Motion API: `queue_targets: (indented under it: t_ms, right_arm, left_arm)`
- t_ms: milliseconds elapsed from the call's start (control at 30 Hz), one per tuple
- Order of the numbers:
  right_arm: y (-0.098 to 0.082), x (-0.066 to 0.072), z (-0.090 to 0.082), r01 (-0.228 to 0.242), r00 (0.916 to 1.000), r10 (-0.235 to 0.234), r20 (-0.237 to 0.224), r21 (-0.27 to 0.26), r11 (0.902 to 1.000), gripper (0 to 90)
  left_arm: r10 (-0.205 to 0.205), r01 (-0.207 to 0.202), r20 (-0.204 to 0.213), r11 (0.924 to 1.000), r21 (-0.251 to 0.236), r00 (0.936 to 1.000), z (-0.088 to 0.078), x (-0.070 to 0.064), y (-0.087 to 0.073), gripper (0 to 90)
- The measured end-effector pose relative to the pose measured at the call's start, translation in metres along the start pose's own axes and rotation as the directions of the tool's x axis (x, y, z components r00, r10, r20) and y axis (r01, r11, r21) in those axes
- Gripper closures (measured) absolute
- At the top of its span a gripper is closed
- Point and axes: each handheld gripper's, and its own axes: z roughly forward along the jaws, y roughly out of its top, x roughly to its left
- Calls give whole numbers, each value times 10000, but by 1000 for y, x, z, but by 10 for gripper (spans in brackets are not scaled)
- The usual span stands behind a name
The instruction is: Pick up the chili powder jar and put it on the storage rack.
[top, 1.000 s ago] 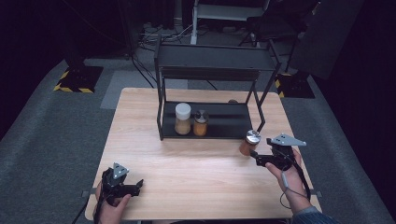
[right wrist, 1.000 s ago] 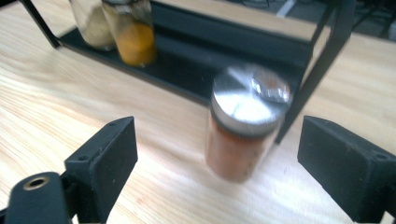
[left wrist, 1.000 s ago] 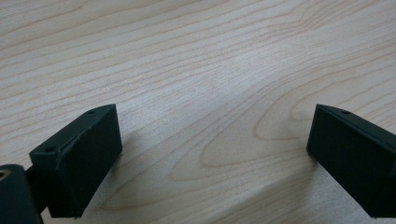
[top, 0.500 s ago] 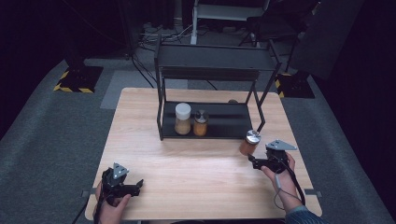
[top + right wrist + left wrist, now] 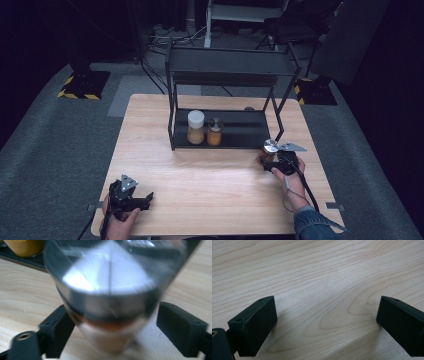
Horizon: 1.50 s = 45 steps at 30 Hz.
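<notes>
Silver-capped and holding something reddish-brown, the small glass spice jar stood upright on the pale wooden table, just off the right front leg of the black metal two-tier rack. It sat directly ahead of the right gripper, between the two black jaws, which had just been closing. The left jaw looked to be against the glass; the right one stood a little off it, so no firm grip yet. The left gripper lay well apart at the near left corner, jaws spread wide over bare wood.
</notes>
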Motion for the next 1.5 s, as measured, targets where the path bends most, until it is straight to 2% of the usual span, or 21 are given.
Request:
queue_targets:
  t_ms: [100,200,367,633,933,1067,1233,1500]
  right_arm:
    - [1,0,4,8,9999,-9,-158,-62,10000,300]
    - [2,3,3,239,9997,-239,-22,-37,9997,307]
    - [5,3,-7,177,9998,-179,-109,-247,9995,308]
    - [41,6,-31,625,9968,-652,-469,-567,9964,308]
    - [89,13,-37,912,9942,-957,-494,-860,9921,308]
    - [106,18,-30,1079,9921,-1130,-537,-905,9900,308]
    - [122,25,-11,1361,9885,-1400,-566,-689,9883,308]
    - [125,34,29,1591,9843,-1617,-714,-405,9864,308]
  left_arm:
    - [-2,2,1,10000,0,10000,0,0,0,31]
    - [0,0,0,10000,0,10000,0,0,0,31]
    - [-1,1,1,10000,1,10000,0,0,0,31]
    - [-3,3,1,10000,-1,10000,0,0,0,31]
    - [7,-7,11,10000,-19,10000,0,0,-1,31]
    - [14,-14,4,10000,-6,10000,0,-1,-1,31]
    - [3,-4,-10,10000,-6,10000,0,-1,-1,31]
    - [164,-164,187,9999,5,9997,1,1,1,26]
